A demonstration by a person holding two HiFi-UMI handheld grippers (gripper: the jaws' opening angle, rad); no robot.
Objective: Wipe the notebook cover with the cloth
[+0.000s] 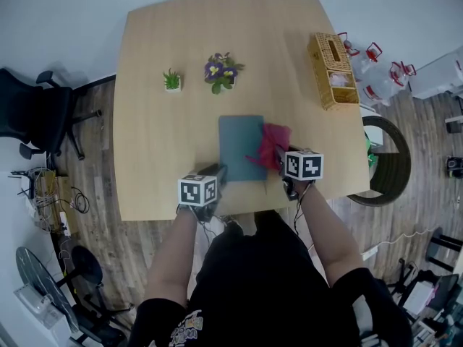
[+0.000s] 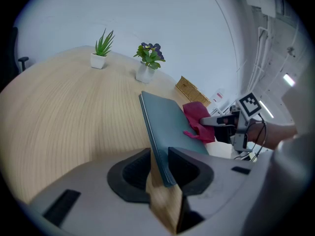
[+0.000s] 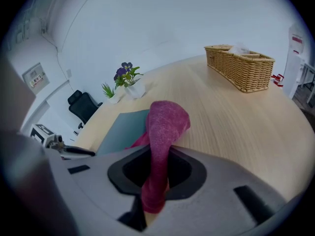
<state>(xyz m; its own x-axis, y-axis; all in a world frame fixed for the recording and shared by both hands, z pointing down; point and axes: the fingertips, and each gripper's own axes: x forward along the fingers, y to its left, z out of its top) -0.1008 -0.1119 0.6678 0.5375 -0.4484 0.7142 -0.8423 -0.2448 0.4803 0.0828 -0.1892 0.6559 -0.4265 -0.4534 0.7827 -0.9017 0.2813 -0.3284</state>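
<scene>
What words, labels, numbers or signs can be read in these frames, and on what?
No text is legible.
On the black shirt: pale print, too blurred to read.
On the white wall panel: marks too small to read.
On the grey-blue notebook: plain cover.
On the white marker cubes: black square patterns, no letters.

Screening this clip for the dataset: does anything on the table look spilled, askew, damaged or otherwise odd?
Nothing stands out. The notebook lies on the table, its near edge clamped by the left gripper. The right gripper holds the cloth on its right side. The green plant, flowering plant and basket stand upright.
</scene>
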